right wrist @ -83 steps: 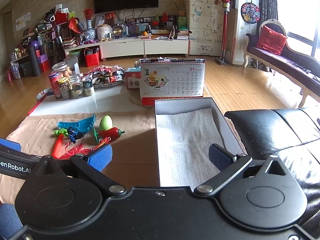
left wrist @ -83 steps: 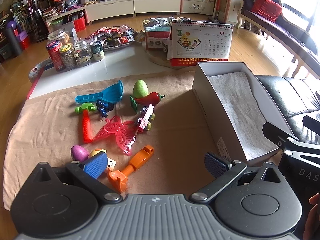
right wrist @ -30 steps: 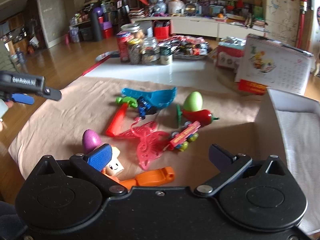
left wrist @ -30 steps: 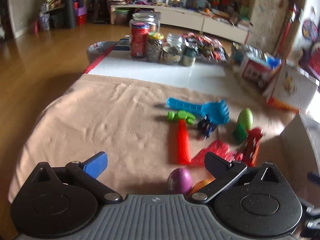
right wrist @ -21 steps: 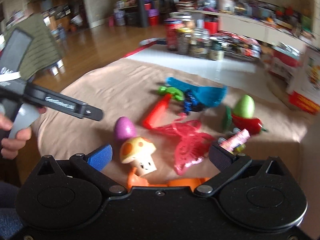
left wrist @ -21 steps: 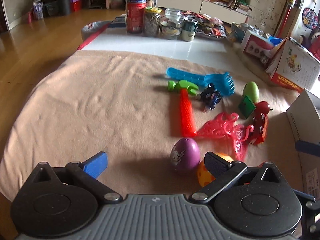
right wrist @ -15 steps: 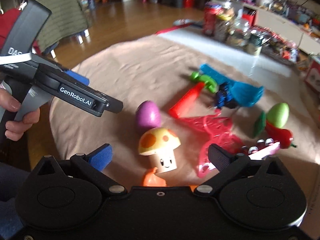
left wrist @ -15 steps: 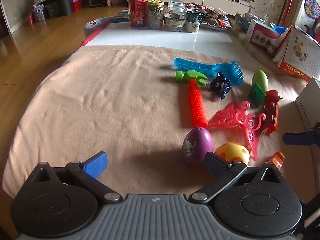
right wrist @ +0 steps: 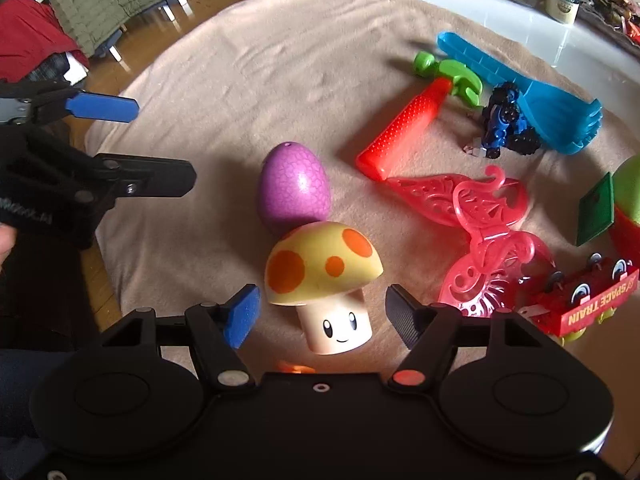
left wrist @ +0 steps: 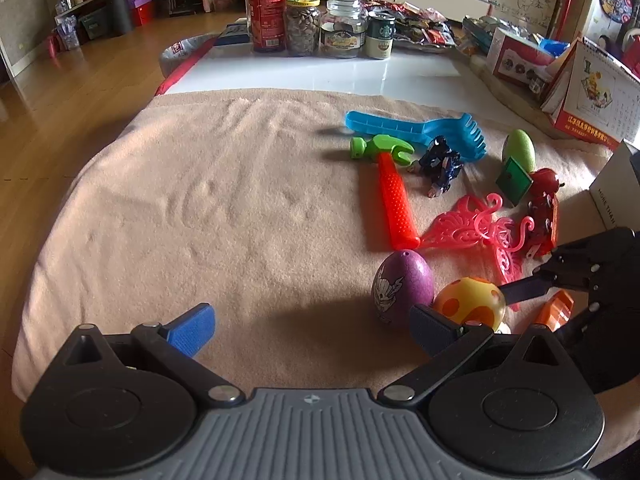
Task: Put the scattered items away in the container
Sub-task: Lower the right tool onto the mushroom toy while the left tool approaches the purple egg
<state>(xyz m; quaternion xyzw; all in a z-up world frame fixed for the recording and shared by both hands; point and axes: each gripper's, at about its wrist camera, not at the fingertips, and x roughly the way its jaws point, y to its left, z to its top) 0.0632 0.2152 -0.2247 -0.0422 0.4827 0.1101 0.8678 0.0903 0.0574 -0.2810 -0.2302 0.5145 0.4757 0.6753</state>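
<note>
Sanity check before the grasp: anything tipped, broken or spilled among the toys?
Nothing broken or spilled. The mushroom toy lies tipped on its side against the purple egg, between the closing jaws of the right gripper, pads not yet touching. The other toys lie scattered on the blanket.

The right claw (right wrist: 322, 314) points steeply down, its jaws closing — the blue-padded finger (right wrist: 241, 315) and the dark one stand either side of a toy's stem, neither pad touching it. The left claw (left wrist: 308, 326) also tilts downward, jaws spread wide with nothing between them. In the right wrist view, part of a hand (right wrist: 6, 240) shows at the left edge — gripping the left claw's handle.
</note>
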